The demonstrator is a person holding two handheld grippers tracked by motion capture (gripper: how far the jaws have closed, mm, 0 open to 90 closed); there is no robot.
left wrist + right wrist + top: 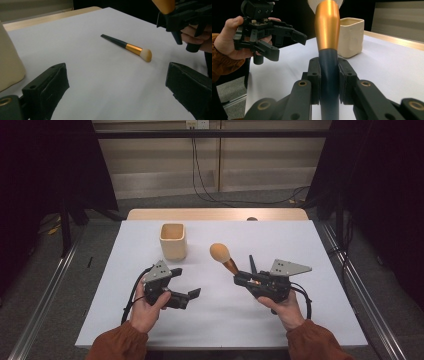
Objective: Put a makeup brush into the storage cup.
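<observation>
1. Two right fingers (314,80) are pinching the dark handle of the big makeup brush (328,37), just below its gold ferrule; I am reading the right gripper (237,279) as fully clamped on it.
2. Over on the left gripper (187,282), the fingers (47,85) are standing spread with nothing between them, hanging just above the surface (300,320).
3. I am judging the brush to be light and stiff along the handle, and slippery on the glossy ferrule. The handle is the place to grip; the soft head would be squashing under any pressure.
4. It is showing a navy-black handle, a flared gold collar and a rounded tan head, and it is pointing up and away towards the cream cup (173,241), which is standing well apart from it.
5. A smaller brush (127,47) is lying flat on the surface ahead of the left gripper, close to the right hand (282,307).
</observation>
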